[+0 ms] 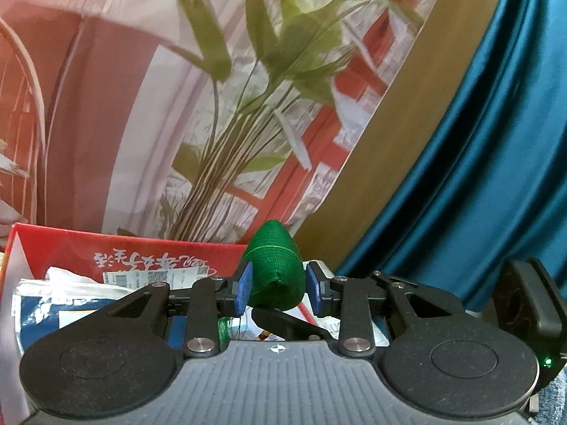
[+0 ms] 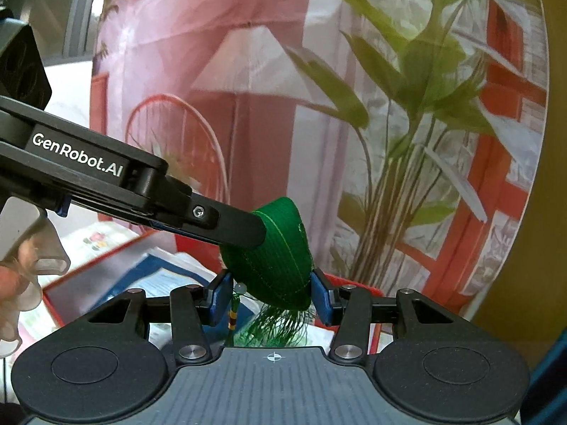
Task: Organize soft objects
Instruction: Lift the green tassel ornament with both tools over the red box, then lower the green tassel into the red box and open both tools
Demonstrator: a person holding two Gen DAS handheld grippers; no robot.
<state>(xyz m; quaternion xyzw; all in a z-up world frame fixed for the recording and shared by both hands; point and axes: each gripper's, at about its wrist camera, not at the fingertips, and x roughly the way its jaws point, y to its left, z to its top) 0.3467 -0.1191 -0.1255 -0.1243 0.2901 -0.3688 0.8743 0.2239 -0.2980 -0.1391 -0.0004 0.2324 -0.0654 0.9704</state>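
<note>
The green cloth (image 1: pixel 276 269) hung rolled between both grippers, above a red box (image 1: pixel 141 251). The left gripper (image 1: pixel 278 285) pinched one end between its blue pads, and the right gripper (image 2: pixel 269 295) clamped the fringed end. The box held papers (image 1: pixel 71 297) and packets. Behind it stood a printed backdrop (image 1: pixel 177 88), beside teal fabric (image 1: pixel 478 141).
</note>
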